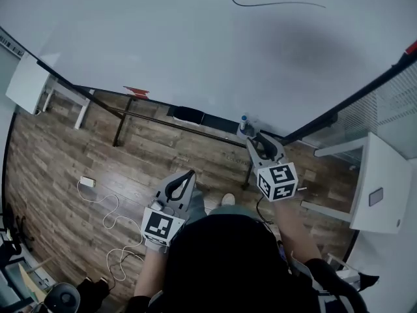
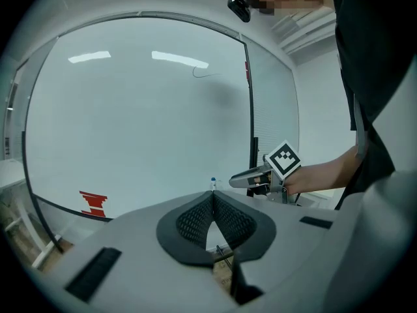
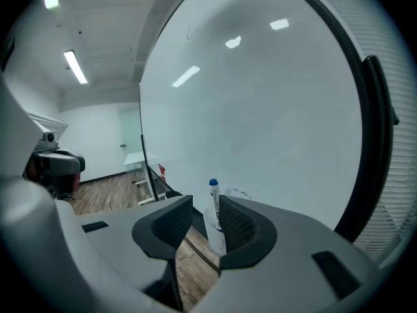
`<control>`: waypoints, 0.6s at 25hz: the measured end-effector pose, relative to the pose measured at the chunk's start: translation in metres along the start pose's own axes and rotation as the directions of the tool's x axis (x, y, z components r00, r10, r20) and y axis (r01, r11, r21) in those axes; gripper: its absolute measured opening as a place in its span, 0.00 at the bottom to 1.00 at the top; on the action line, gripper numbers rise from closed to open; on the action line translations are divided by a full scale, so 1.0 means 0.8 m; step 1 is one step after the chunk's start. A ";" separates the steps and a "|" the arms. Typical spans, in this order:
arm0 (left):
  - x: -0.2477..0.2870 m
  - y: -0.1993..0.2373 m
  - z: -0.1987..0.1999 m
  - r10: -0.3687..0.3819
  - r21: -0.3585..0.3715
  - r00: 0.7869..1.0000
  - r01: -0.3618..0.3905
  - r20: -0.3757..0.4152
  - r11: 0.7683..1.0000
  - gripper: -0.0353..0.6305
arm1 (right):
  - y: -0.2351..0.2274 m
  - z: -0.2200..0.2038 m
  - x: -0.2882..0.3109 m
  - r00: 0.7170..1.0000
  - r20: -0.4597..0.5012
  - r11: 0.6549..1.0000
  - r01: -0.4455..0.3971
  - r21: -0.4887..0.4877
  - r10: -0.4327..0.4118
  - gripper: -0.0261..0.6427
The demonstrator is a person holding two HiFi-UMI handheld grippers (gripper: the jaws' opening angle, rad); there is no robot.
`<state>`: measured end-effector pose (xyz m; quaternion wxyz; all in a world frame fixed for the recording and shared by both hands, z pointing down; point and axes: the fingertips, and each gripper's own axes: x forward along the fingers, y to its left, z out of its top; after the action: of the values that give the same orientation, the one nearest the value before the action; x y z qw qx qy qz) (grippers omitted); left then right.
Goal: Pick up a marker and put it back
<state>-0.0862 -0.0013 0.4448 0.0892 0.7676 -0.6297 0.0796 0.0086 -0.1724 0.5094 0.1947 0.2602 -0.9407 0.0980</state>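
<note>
Jaws on your left gripper (image 2: 213, 197) are pressed tip to tip with nothing between them. You hold it close in front of your body, aimed at the whiteboard (image 1: 195, 44) and out of the job.

Further out, your right forearm (image 1: 294, 222) reaches forward. The right gripper (image 3: 203, 204) is held level, one jaw on either side of the marker (image 3: 214, 210), spread apart and clamping nothing yet. The marker stands upright between them, hard against the right-hand pad; I can't tell whether it touches. It sits at the whiteboard's lower edge, towards the right-hand corner, blue cap (image 3: 213, 183) uppermost.

Expect it to be light and stiff, with a smooth plastic barrel that may twist or slide in a loose pinch. Take it on the white barrel below the cap, since the cap could pull off. Centre it between the pads before closing, so the nearer pad doesn't tip it.

Farthest off, a thin pen line (image 1: 273, 4) curves across the whiteboard's top.
</note>
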 end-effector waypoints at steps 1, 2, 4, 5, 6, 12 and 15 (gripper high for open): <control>0.004 0.010 -0.003 -0.021 0.015 1.000 0.021 -0.006 1.000 0.08 | -0.002 -0.002 0.009 1.000 -0.013 1.000 0.015 0.002 -0.015 0.25; 0.008 0.021 -0.005 -0.038 0.022 0.999 0.039 -0.012 0.999 0.08 | -0.003 -0.003 0.018 0.999 -0.025 1.000 0.030 0.005 -0.030 0.25; 0.017 0.041 -0.010 -0.072 0.028 0.997 0.073 -0.025 0.997 0.08 | -0.007 -0.006 0.036 0.997 -0.048 0.998 0.056 0.006 -0.056 0.25; 0.021 0.050 -0.015 -0.092 0.033 0.995 0.093 -0.032 0.995 0.08 | -0.008 -0.007 0.046 0.996 -0.059 0.998 0.069 0.005 -0.068 0.25; 0.024 0.060 -0.018 -0.110 0.036 0.993 0.112 -0.038 0.993 0.08 | -0.009 -0.007 0.054 0.994 -0.071 0.997 0.081 0.004 -0.080 0.26; 0.042 0.103 -0.009 -0.167 0.007 0.985 0.167 -0.032 0.986 0.08 | -0.015 -0.008 0.087 0.977 -0.129 0.985 0.170 -0.019 -0.172 0.28; 0.050 0.113 -0.013 -0.209 0.022 0.977 0.210 -0.037 0.977 0.08 | -0.022 -0.011 0.091 0.966 -0.148 0.977 0.212 -0.022 -0.213 0.27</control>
<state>-0.1667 -0.0545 0.4674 0.0979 0.8293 -0.5425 0.0911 -0.0371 -0.2178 0.5491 0.2747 0.3509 -0.8904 0.0928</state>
